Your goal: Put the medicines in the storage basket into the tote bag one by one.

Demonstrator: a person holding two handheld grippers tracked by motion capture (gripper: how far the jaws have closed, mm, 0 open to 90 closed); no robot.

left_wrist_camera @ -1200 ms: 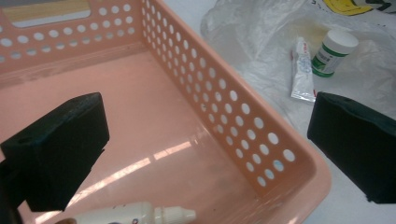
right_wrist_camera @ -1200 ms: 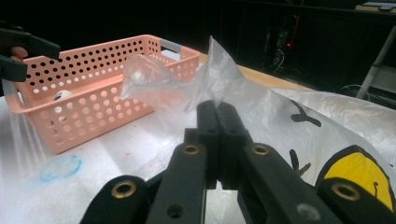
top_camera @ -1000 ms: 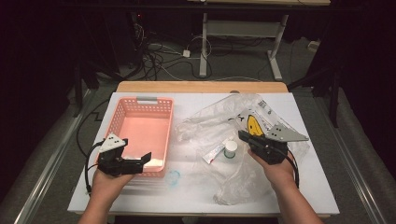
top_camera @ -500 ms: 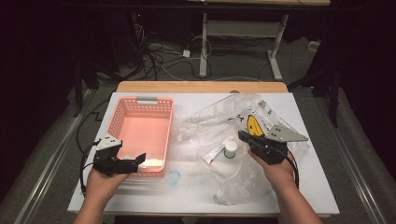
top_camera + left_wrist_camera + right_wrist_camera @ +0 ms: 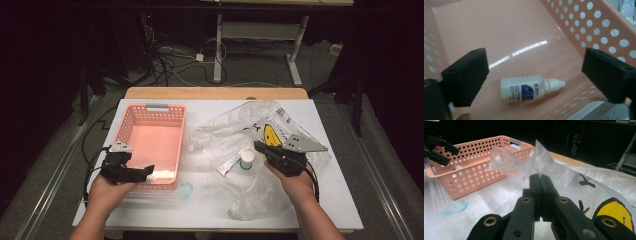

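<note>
A pink perforated basket (image 5: 150,108) stands on the left of the white table. My left gripper (image 5: 148,171) hangs over its near end. In the left gripper view the gripper (image 5: 536,72) is open and its jaws have just been closing a little. A small white dropper bottle (image 5: 529,88) lies on the basket floor between them, and neither pad touches it. My right gripper (image 5: 260,148) is shut on a fold of the clear plastic bag (image 5: 235,132). In the right gripper view its jaws (image 5: 540,178) pinch the film of the bag (image 5: 519,165).
A white-capped bottle (image 5: 246,160) and a flat sachet (image 5: 229,164) lie inside the bag, which bears a yellow print (image 5: 270,135). A blue ring mark (image 5: 185,190) sits on the table near the basket's front corner. Cables and desk legs lie beyond the table's far edge.
My left gripper has shifted slightly to the left at the basket's near end. The right hand and the bag have stayed where they were.
</note>
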